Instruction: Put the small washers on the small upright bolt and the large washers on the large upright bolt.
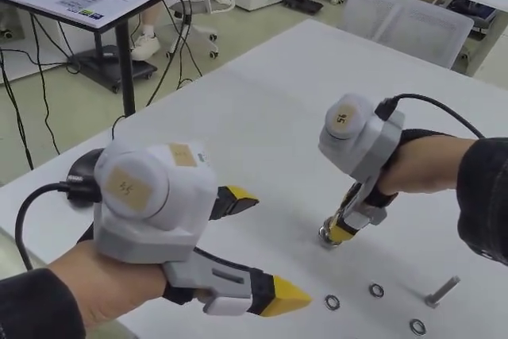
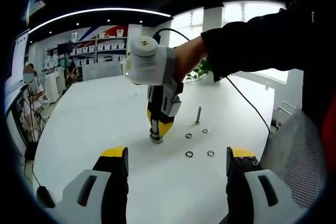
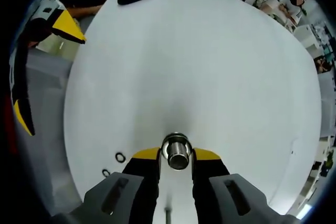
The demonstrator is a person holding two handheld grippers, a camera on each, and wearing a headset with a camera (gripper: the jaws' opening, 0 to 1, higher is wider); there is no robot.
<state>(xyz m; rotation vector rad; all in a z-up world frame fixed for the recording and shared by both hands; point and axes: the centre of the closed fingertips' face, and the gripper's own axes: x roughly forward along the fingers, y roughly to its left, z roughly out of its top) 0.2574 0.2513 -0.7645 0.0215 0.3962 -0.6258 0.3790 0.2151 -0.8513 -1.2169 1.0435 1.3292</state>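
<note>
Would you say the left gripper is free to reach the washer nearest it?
Probably yes: the left gripper is open, the washer lies on bare table just past its tip, and the right gripper, holding a bolt, stands aside.

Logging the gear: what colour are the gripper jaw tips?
Yellow, clearest on the left gripper in the head view.
</note>
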